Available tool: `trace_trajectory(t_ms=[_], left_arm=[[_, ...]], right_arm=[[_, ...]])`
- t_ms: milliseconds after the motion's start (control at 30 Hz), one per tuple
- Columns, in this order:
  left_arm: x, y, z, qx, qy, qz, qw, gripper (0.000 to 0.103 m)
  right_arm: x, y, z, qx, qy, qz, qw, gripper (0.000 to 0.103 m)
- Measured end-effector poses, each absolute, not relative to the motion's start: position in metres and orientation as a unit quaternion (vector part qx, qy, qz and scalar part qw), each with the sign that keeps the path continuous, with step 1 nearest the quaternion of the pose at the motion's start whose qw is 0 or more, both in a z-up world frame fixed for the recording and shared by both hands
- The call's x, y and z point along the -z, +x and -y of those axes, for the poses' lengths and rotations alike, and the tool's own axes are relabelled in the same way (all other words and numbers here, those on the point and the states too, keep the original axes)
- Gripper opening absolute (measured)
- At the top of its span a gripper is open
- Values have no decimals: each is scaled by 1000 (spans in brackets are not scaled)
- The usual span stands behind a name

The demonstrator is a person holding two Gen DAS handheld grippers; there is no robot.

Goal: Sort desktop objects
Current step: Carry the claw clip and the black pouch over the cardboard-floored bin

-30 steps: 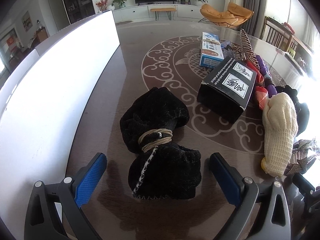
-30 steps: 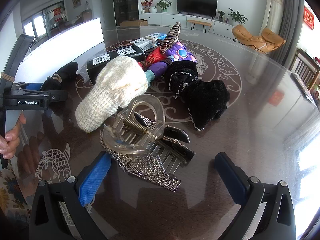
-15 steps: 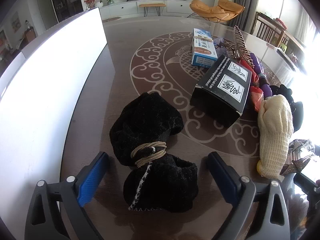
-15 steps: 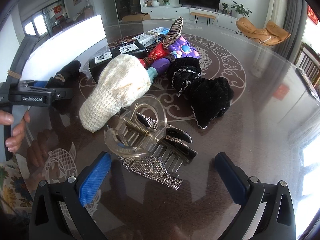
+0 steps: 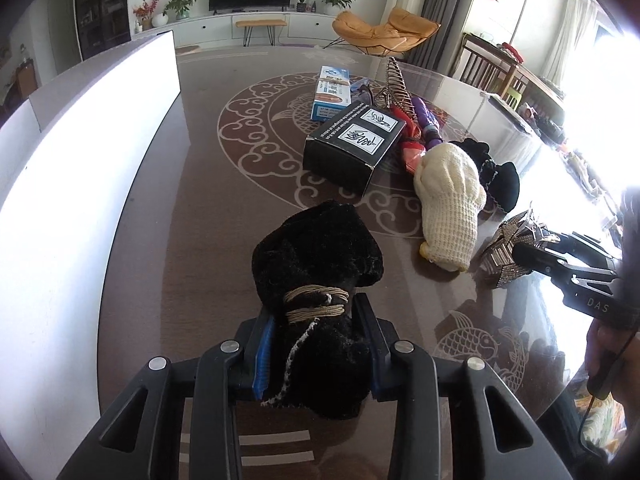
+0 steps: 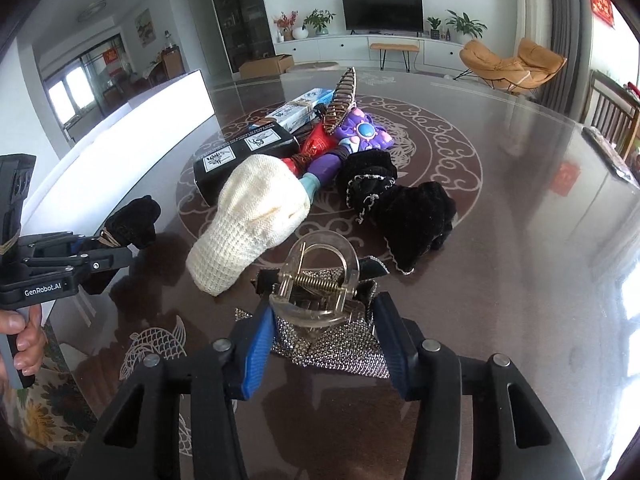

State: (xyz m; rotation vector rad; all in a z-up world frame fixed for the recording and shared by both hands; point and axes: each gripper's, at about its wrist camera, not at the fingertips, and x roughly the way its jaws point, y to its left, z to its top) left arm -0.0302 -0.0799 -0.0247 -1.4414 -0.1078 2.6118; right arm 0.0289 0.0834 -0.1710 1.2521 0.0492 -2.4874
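A black fuzzy bundle [image 5: 316, 248] tied with tan twine lies on the dark patterned table [image 5: 192, 200]. My left gripper [image 5: 316, 348] is closing on its near half, and both pads press into the fabric. The bundle [image 6: 132, 216] also shows in the right wrist view, at the tip of the left gripper [image 6: 92, 248]. A clear claw hair clip [image 6: 316, 276] sits on top of rhinestone clips [image 6: 332, 348]. My right gripper [image 6: 324, 340] is closing around this pile, with its pads against the sides. The clips [image 5: 508, 248] also appear in the left wrist view.
A cream knitted piece [image 5: 448, 200], a second black fuzzy bundle [image 6: 408, 208], a purple toy [image 6: 360, 136], a black box [image 5: 352, 144] and a blue-white box [image 5: 332, 96] crowd the table's middle. A long white panel [image 5: 80, 160] runs along the left side. A hand [image 6: 24, 336] holds the left gripper.
Both grippers went from wide open to closed. The left one came forward over the black bundle and clamped it. The right one stayed over the clip pile and closed onto it.
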Motion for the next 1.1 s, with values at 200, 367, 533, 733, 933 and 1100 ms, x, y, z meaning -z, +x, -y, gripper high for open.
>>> trace_trajectory(t_ms=[200, 367, 533, 733, 933, 1100], left_arm=[[22, -19, 80, -873, -477, 54, 88, 36], [-4, -6, 87, -882, -453, 74, 105, 36], [-55, 14, 121, -895, -411, 127, 118, 36], [-107, 44, 219, -917, -363, 164, 29, 36], [-88, 59, 316, -896, -391, 187, -96, 36], [-56, 57, 346, -870, -433, 196, -129, 36]], right_arm=[[161, 29, -80, 890, 422, -30, 173, 68], [154, 33, -69, 889, 420, -61, 175, 38], [109, 48, -49, 897, 383, -49, 214, 38], [40, 50, 48, 885, 323, -29, 335, 38], [18, 51, 191, 837, 301, -50, 455, 38], [47, 50, 282, 792, 341, -100, 496, 38]])
